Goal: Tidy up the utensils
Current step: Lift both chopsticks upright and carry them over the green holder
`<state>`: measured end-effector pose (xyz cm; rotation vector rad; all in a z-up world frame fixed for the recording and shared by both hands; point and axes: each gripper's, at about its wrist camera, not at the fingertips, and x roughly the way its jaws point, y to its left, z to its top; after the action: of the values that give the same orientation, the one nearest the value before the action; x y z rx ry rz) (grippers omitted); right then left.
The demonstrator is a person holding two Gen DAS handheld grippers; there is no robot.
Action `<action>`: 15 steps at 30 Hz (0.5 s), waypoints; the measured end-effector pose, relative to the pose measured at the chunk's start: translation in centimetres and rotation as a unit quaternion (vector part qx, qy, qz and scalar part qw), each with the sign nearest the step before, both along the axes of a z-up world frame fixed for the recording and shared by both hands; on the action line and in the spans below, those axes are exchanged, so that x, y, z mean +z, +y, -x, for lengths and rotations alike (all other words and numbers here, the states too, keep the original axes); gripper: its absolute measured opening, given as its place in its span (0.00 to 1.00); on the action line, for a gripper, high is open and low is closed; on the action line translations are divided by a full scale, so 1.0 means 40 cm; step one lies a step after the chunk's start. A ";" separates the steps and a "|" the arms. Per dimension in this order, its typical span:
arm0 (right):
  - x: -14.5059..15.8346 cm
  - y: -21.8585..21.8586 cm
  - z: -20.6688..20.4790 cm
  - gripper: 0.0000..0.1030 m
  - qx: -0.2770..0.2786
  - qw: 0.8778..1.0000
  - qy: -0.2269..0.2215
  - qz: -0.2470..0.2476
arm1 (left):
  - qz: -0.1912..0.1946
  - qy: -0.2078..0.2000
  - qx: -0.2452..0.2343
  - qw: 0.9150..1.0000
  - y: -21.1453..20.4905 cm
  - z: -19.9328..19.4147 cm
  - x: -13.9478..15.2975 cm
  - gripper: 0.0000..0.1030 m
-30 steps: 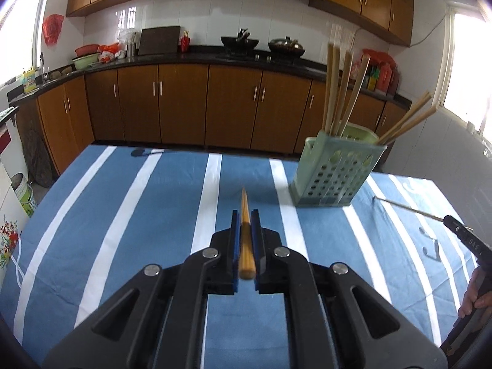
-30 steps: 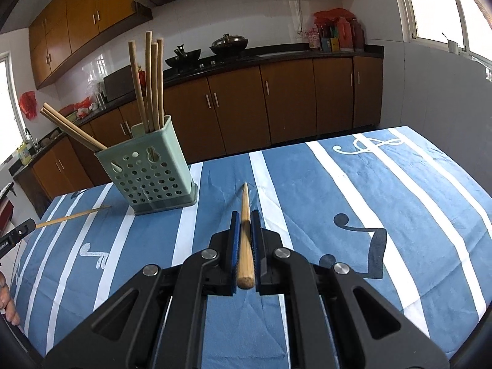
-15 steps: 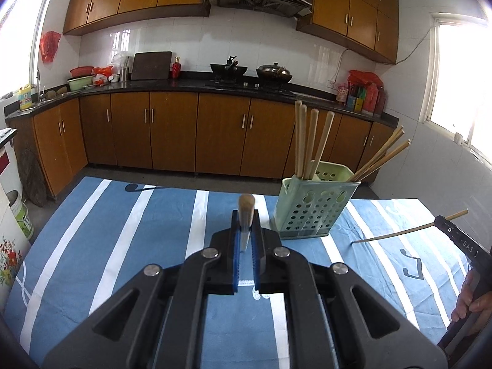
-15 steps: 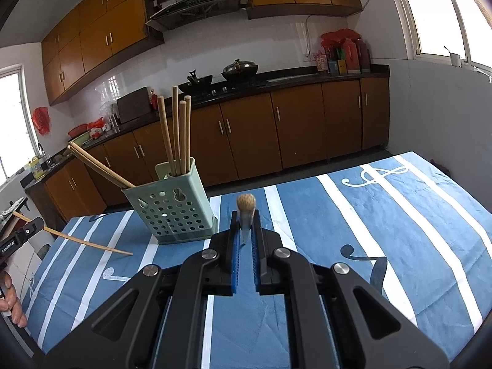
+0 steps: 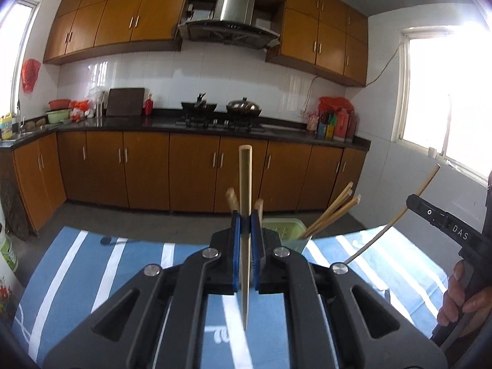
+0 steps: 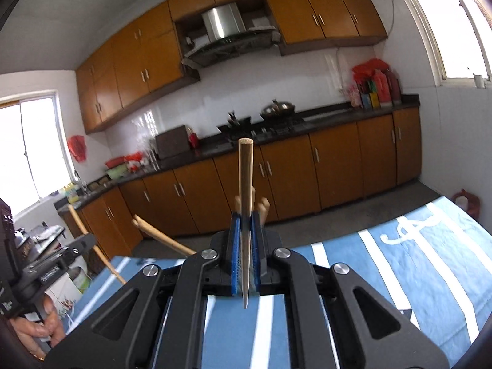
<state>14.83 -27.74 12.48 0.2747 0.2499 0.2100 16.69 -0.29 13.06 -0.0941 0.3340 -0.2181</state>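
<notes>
My left gripper [image 5: 245,215] is shut on a wooden chopstick [image 5: 245,172] that stands nearly upright between the blue pads, thin tip down, above the blue striped tablecloth [image 5: 77,276]. Behind it the pale green holder [image 5: 287,226] shows only its rim, with several chopsticks [image 5: 333,210] leaning out. My right gripper [image 6: 245,215] is shut on a second chopstick [image 6: 245,172], held the same way. That gripper [image 5: 413,204] also appears at the right of the left wrist view. In the right wrist view the holder is hidden, but its leaning chopsticks [image 6: 160,235] show.
Brown kitchen cabinets [image 5: 190,172] and a dark counter with a stove [image 5: 215,121] run behind the table. The table's far edge [image 5: 153,230] lies close ahead. A hand [image 5: 461,301] grips the right tool; another hand [image 6: 33,332] grips the left one.
Both grippers rose and tipped upward. The chopsticks left the cloth and swung from pointing forward to standing upright. The holder dropped behind the fingers in both views.
</notes>
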 end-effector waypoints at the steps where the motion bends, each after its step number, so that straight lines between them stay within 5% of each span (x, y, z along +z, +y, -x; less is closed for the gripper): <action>1: 0.014 0.005 -0.002 0.07 0.000 1.000 -0.009 0.000 | 0.006 -0.010 -0.001 1.000 -0.010 -0.005 0.020 0.07; 9: 0.084 0.038 -0.070 0.07 -0.014 0.998 -0.056 0.002 | 0.046 -0.095 0.017 0.994 -0.075 -0.077 0.146 0.07; 15: 0.058 0.056 -0.151 0.08 -0.019 0.999 -0.046 0.016 | 0.043 -0.108 0.046 0.992 -0.097 -0.167 0.138 0.07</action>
<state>20.86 -25.50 14.80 0.2380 0.1569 0.1795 23.36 -4.18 18.57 -0.1699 0.1051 -0.1488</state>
